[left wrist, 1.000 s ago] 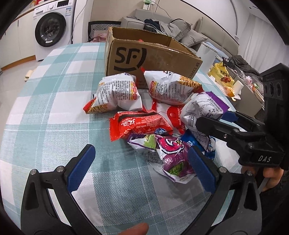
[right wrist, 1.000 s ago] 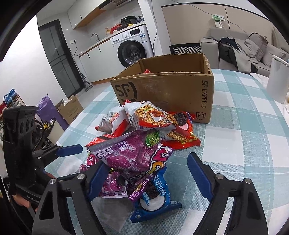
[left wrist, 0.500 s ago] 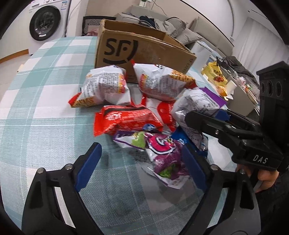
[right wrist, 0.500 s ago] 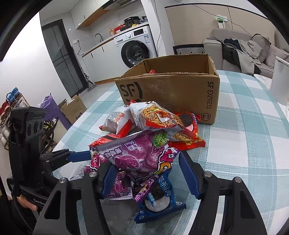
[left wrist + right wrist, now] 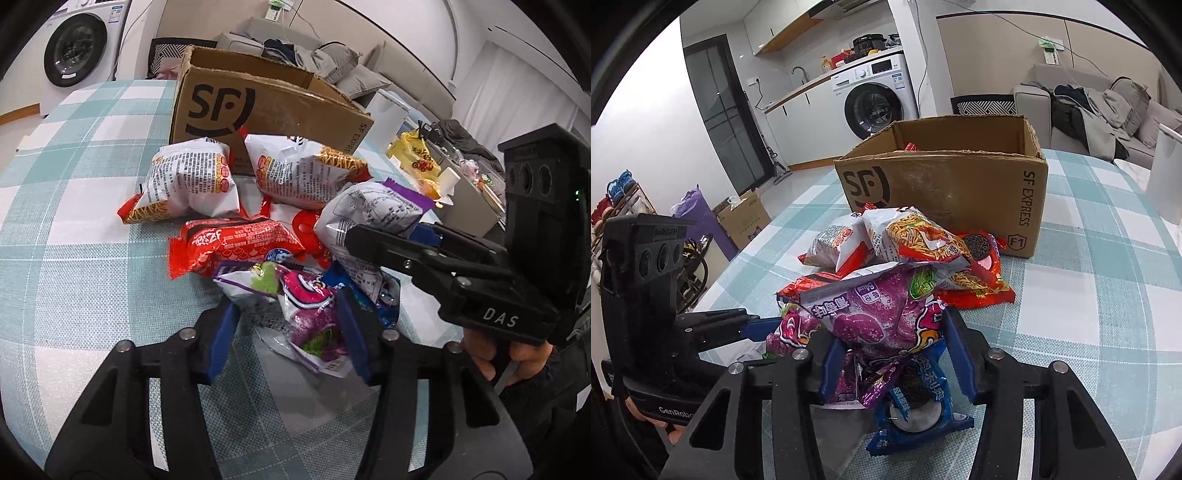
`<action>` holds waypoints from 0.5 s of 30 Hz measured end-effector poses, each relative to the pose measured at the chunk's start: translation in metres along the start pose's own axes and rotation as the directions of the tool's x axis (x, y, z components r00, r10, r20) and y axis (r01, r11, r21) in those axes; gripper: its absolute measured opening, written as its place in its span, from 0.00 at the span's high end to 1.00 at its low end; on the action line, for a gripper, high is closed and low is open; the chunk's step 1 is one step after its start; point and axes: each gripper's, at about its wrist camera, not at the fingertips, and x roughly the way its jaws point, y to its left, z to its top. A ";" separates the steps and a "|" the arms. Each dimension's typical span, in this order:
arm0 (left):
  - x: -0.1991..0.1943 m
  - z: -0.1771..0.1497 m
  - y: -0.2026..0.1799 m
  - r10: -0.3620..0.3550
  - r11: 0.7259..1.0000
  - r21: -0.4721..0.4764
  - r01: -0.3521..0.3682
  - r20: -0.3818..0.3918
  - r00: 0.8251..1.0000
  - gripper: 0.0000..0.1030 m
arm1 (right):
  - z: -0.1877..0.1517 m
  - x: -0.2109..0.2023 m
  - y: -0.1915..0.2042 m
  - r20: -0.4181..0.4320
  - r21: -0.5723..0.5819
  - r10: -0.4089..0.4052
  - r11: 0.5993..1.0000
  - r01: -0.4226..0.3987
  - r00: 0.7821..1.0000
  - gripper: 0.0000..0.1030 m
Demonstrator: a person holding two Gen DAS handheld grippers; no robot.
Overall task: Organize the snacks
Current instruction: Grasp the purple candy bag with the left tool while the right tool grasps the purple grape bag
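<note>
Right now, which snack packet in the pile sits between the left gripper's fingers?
The small purple packet at the near edge of the pile. The left gripper has just been closing around it; the red packet and the white noodle bags lie farther back.

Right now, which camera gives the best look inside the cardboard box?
The right wrist view: it looks over the cardboard box rim, showing the inner walls and a bit of red packaging inside. The left wrist view shows the cardboard box lower down, mostly the printed front and only a sliver of the inside.
</note>
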 end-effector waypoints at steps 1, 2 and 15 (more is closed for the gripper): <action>-0.001 0.000 0.000 -0.001 1.000 0.003 0.001 0.002 1.000 0.56 | 0.000 0.000 0.000 -0.003 -0.003 0.000 1.000 0.000 1.000 0.53; -0.002 0.001 0.000 -0.002 1.000 0.007 0.002 0.002 1.000 0.57 | 0.000 0.000 0.000 -0.001 -0.005 -0.001 1.000 0.001 1.000 0.54; -0.010 0.000 -0.003 -0.010 0.999 0.041 0.009 0.021 1.000 0.62 | 0.002 -0.011 -0.003 0.029 -0.002 0.027 1.000 -0.027 0.999 0.69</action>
